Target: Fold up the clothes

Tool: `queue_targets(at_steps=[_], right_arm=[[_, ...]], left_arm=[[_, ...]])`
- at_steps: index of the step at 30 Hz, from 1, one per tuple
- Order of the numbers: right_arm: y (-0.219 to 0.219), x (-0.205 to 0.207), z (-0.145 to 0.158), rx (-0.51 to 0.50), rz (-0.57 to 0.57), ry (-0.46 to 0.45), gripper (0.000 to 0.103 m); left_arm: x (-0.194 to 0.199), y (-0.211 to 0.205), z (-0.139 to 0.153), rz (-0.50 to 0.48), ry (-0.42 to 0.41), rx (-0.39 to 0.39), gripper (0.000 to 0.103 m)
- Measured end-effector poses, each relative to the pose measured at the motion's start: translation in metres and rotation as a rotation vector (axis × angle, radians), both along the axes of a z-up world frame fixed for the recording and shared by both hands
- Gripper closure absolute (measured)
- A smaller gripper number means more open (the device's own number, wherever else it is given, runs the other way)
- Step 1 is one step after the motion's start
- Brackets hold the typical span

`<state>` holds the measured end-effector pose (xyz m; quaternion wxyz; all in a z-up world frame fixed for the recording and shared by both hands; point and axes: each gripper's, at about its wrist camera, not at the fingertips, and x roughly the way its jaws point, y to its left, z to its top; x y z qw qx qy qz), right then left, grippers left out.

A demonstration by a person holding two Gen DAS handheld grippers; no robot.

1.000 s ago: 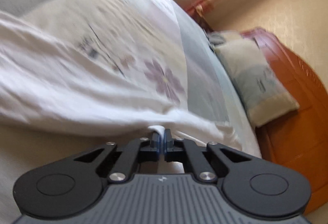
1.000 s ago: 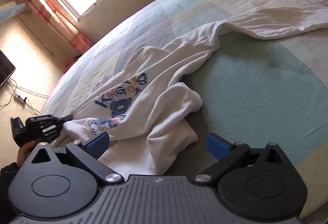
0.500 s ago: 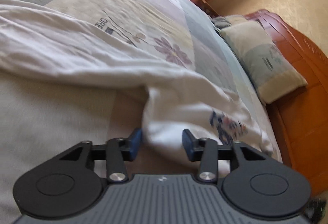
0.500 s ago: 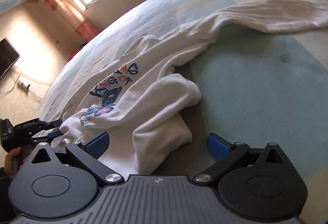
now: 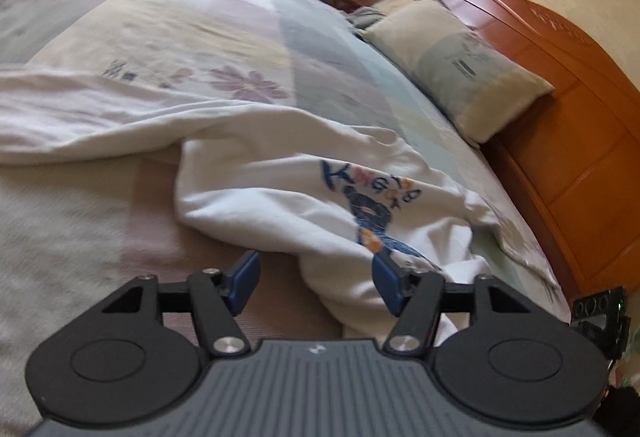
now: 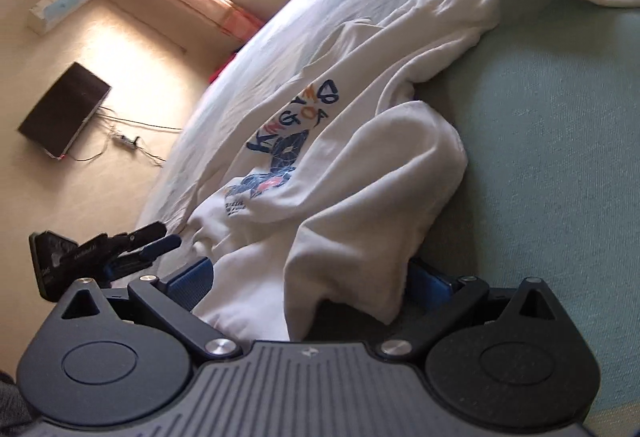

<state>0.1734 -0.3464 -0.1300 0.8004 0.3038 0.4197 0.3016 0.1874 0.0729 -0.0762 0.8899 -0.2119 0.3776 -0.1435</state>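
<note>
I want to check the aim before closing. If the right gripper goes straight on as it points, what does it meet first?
Most likely the bunched fold of the white T-shirt; it already lies between the open right gripper fingers.

The right gripper [image 6: 308, 279] is hanging with jaws spread around a bunched fold of the white sweatshirt [image 6: 360, 165]. The left gripper [image 6: 160, 237] is hovering just beside its hem, on the bed [image 6: 560, 117].

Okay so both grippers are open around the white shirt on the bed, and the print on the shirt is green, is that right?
Not quite: the print on the white shirt is mainly blue with orange touches, not green, as the right wrist view shows. The rest holds: the left gripper and right gripper are both open around shirt fabric on the bed.
</note>
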Motion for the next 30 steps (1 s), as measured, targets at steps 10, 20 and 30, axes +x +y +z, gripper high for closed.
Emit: queue_targets(at_steps=[10,20,30], right_arm=[[0.002,0.021,-0.008,0.052,-0.012,-0.058,0.000],[-0.018,-0.020,-0.020,0.062,-0.120,-0.039,0.050],[-0.023,-0.019,-0.008,-0.003,-0.161,0.002,0.072]], left_arm=[[-0.012,-0.019,0.007,-0.059,-0.027,0.035,0.036],[-0.020,-0.020,0.009,-0.075,-0.036,0.026,0.035],[-0.034,-0.023,0.019,-0.078,-0.060,0.039,0.035]])
